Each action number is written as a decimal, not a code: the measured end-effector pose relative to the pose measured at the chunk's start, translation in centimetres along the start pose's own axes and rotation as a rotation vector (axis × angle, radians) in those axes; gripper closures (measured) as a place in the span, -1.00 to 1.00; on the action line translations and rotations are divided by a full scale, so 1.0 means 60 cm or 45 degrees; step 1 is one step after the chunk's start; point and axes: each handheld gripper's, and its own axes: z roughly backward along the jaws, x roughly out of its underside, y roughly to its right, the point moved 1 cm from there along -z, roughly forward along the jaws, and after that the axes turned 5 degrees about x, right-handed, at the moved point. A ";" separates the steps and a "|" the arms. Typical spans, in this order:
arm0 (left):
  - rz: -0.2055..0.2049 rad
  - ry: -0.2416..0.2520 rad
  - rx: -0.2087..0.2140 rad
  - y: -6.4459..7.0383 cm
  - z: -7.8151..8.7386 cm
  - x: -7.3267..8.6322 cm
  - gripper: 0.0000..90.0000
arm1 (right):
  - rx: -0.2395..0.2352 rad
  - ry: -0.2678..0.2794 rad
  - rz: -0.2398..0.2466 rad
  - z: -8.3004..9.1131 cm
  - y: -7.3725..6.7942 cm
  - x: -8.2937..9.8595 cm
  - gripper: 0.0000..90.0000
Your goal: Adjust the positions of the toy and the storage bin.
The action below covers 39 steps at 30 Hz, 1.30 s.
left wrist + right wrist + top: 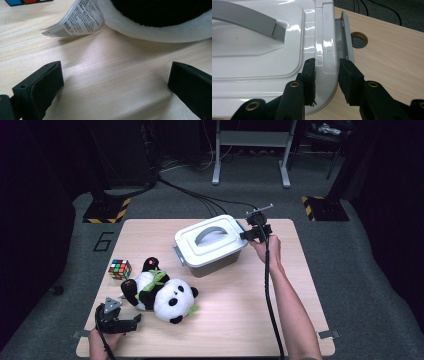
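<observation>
Right gripper view shows my right tongs (325, 75) clamping the box lid (322, 37) edge; my left tongs (112, 82) gape open beside the panda (160, 27) near the desk's (112, 65) front-left corner.

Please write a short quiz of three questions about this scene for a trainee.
1. True or false: the right gripper has its jaws on the rim of the white lid.
2. Which toy lies nearest the open left gripper? A) panda plush B) Rubik's cube
3. Fill in: the grey side latch of the storage box is flipped ____.

Key: 1 true; 2 A; 3 open
</observation>
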 end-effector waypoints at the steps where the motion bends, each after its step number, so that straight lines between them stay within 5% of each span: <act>1: 0.000 0.000 0.000 0.000 0.000 0.000 -1.00 | 0.004 -0.008 -0.007 0.003 -0.002 0.002 0.47; 9: 0.000 0.000 0.000 0.000 0.000 0.000 -1.00 | 0.024 -0.030 -0.047 0.020 -0.011 0.020 0.46; 17: -0.006 0.005 -0.002 -0.001 0.000 0.000 -1.00 | -0.035 0.082 -0.009 0.016 0.004 0.016 0.27; 23: 0.000 0.000 0.000 0.000 0.000 0.000 -1.00 | 0.012 0.146 -0.019 0.018 0.024 0.013 0.34; 29: -0.007 0.006 -0.003 -0.001 0.000 0.000 -1.00 | 0.028 0.129 -0.051 -0.003 0.045 0.004 0.45; 39: -0.010 -0.017 0.008 -0.001 0.002 -0.001 -1.00 | 0.016 0.069 -0.086 -0.044 0.047 0.009 0.63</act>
